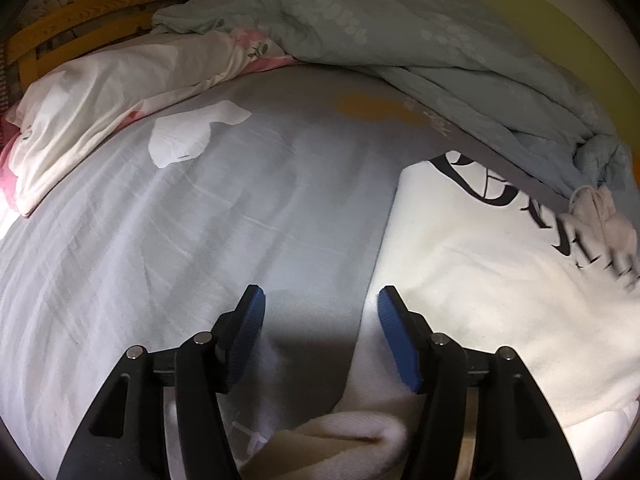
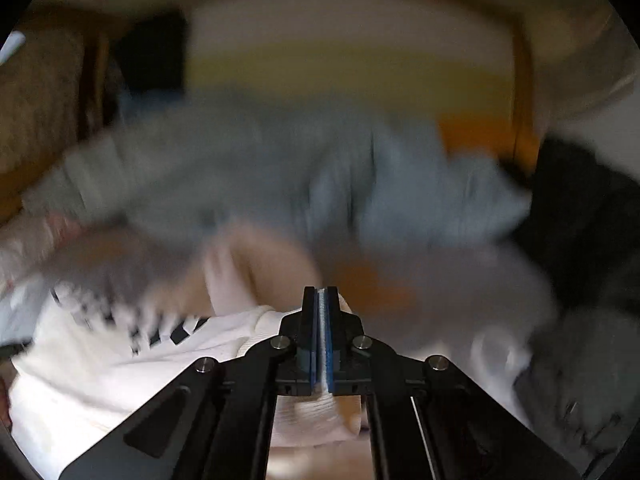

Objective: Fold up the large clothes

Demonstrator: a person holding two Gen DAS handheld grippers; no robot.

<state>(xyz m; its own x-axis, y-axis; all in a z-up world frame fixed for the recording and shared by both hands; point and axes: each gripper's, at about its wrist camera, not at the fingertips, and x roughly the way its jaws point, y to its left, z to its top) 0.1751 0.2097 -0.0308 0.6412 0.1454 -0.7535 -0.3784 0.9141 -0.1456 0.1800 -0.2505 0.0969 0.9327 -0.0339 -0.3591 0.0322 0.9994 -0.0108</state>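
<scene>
right gripper [image 2: 321, 300] is pinching the white sweatshirt [image 1: 500, 280] at lower right of frame, mid-fold, while left gripper [image 1: 320, 300] is gaping wide over its ribbed cuff [image 1: 352, 440], likely needing to close there next.

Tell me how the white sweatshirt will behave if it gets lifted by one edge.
Probably floppy: the white sweatshirt lies soft and creased on the bed sheet. Its ribbed cuff looks thick, so likely fairly heavy. The right gripper looks shut on ribbed fabric; the rest should sag.
</scene>
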